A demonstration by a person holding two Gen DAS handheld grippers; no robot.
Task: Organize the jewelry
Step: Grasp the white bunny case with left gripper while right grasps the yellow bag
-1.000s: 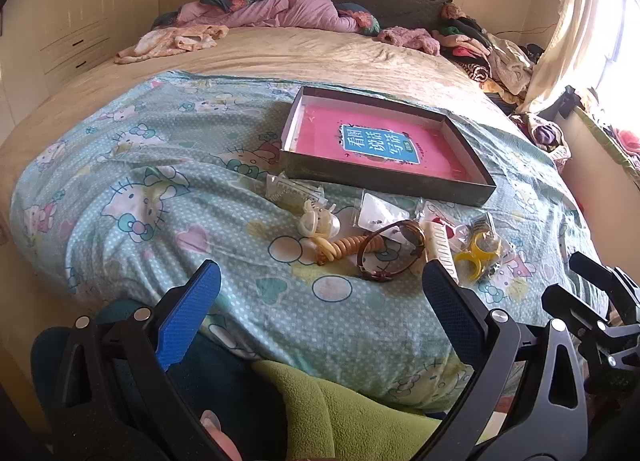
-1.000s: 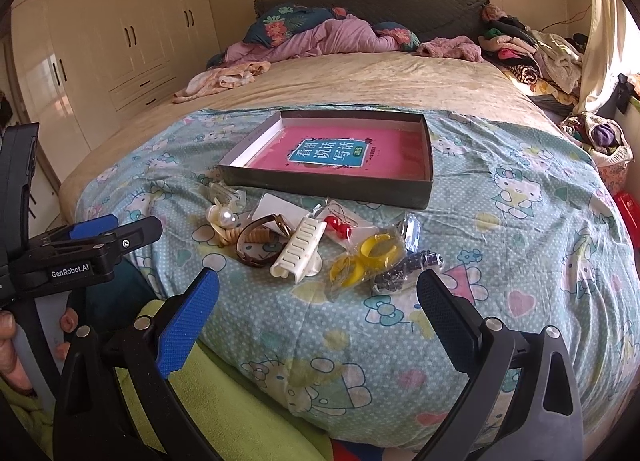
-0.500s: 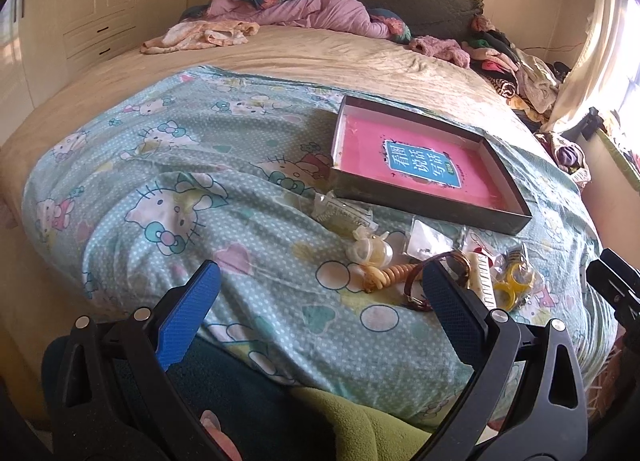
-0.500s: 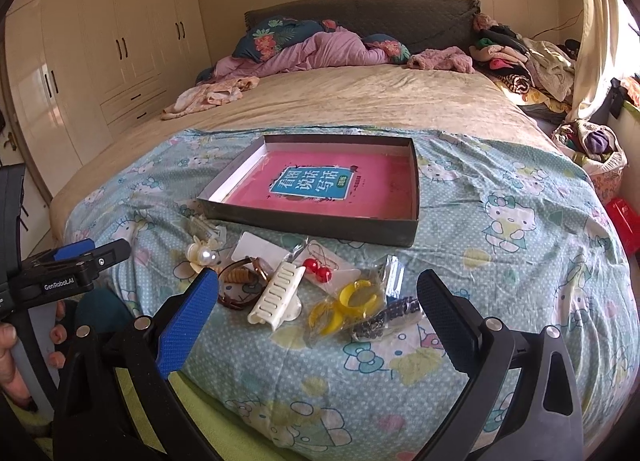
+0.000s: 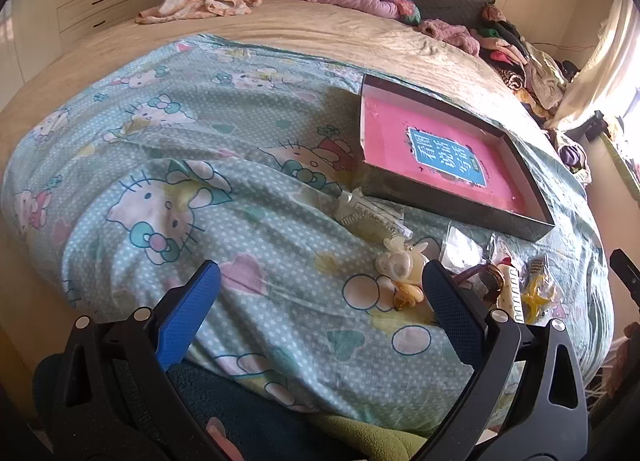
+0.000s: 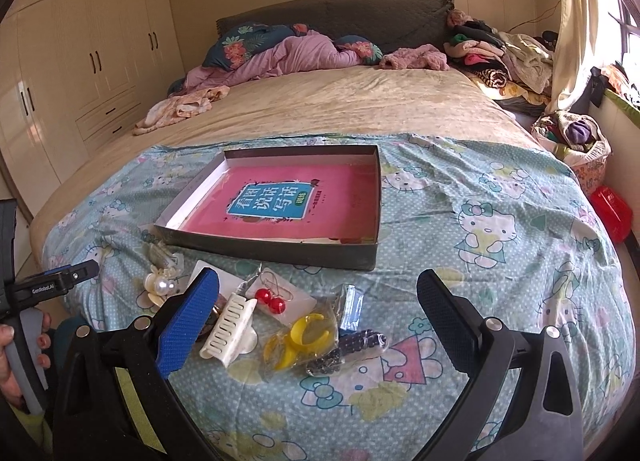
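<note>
Progress: by the look of it nothing is sorted yet; the box (image 6: 280, 249) shows only its pink printed floor, with no jewelry in it.
Left to do: every piece lies loose on the bed (image 6: 340, 109), so I judge the whole sorting is ahead.
Where the jewelry is: in a cluster on the cartoon-cat sheet (image 6: 480, 189), just in front of the box's near wall, at the foot end of the bed.
White hair clip (image 6: 228, 327): ribbed, long, lying flat at the cluster's middle.
Red bead earrings (image 6: 270, 299): two glossy round beads on a clear packet, just beyond the clip.
Yellow rings (image 6: 298, 339): chunky translucent plastic inside a clear bag, right of the clip.
Dark beaded piece (image 6: 348, 349): small black beads, bagged, touching the yellow bag's right side.
Pearl flower clip (image 6: 162, 287): cream petals around a large pearl, at the cluster's left end.
Brown bracelet (image 5: 490, 281): a dark ring partly hidden behind the gripper finger in the left wrist view.
Left hand-held gripper (image 5: 320, 313): jaws spread wide, nothing between them, hovering near the bed's edge left of the cluster.
Right hand-held gripper (image 6: 318, 321): jaws also spread wide and empty, framing the clip, the yellow rings and the beads from above the near edge.
Hand (image 6: 12, 357): grips the left tool's handle at the frame's left side.
</note>
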